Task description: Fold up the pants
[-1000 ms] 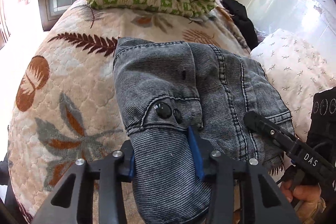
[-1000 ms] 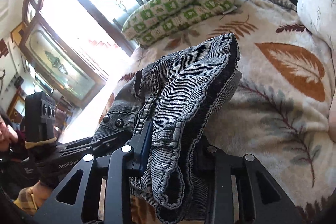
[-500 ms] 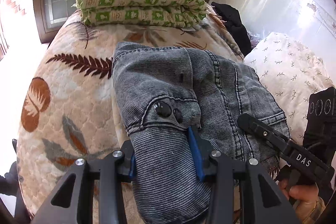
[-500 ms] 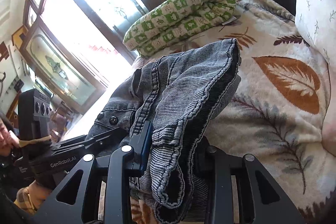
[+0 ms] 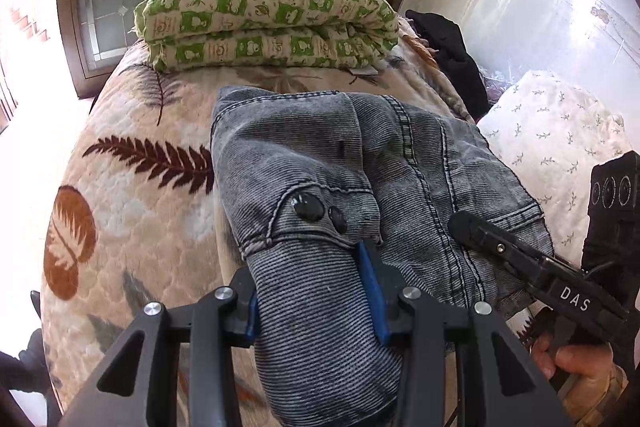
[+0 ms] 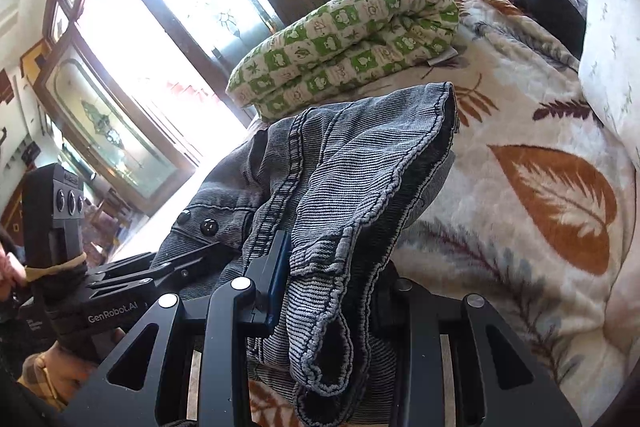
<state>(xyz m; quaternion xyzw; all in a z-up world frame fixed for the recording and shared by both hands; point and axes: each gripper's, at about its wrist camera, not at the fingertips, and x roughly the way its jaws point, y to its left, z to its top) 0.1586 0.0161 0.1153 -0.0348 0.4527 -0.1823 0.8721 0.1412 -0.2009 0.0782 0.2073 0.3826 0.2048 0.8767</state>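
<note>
Because a fold goes crooked when only one corner is carried, I hold the pants (image 5: 304, 163) with both tongs at once. My left gripper (image 5: 316, 295) is closed part-way on a thick bunch of the grey denim just below the two dark buttons (image 5: 316, 211), its blue pads (image 5: 370, 291) pressing the cloth from either side. My right gripper (image 6: 320, 291) is clamped on a doubled, hemmed edge of the same garment, narrower than the left, with cloth spilling over and below the jaws.

Both tongs sit at the near edge of the bed (image 5: 120, 211), side by side, and the pants stretch away from them toward the folded green quilt (image 5: 264, 23) at the far edge. Most of the denim rests already doubled on the leaf-patterned bedspread, roughly mid-bed, with its far fold stopping short of the quilt. A white pillow (image 5: 560, 131) lies at the right edge, clear of the cloth.

Gripping at the near end, I judge, lets me carry this end over the rest for another fold.
</note>
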